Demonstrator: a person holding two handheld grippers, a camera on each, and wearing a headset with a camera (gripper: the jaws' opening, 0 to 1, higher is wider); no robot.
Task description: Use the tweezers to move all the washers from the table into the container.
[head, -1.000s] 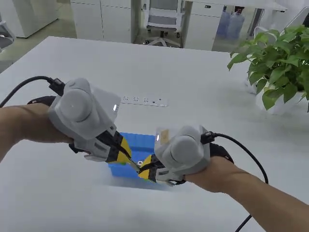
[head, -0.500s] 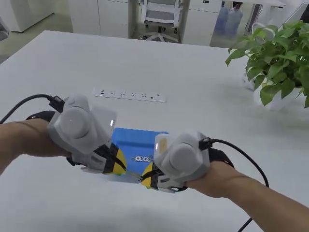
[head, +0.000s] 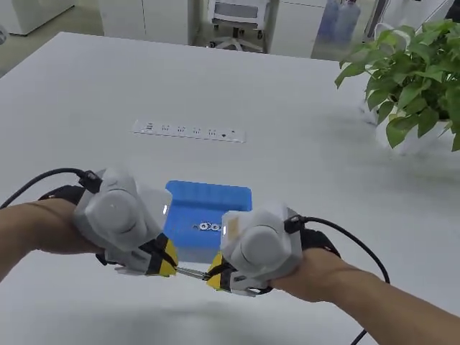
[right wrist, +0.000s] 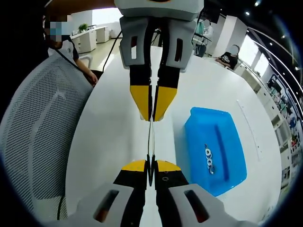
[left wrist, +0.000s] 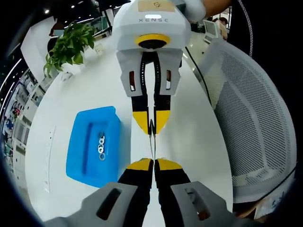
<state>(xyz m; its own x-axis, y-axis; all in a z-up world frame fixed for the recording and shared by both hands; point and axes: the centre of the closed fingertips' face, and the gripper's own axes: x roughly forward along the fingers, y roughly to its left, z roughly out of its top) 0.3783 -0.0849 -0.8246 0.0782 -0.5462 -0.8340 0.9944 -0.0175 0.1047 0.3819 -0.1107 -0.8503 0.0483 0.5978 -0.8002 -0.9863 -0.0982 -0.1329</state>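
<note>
While the tweezers (head: 190, 272) are pinched at opposite ends by the fingers of the left gripper (head: 170, 264) and right gripper (head: 214, 277), 3 washers (head: 209, 227) are seen inside the blue container (head: 215, 198) on the bench (head: 287, 129).

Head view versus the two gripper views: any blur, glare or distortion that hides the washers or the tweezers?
Head view: even light, faint shadows, slightly soft; washers show as a tiny cluster in the blue container, tweezers barely resolved. Left gripper view: strong fisheye bending, yet tweezers and washers crisp. Right gripper view: same bending, no glare on the container.
</note>
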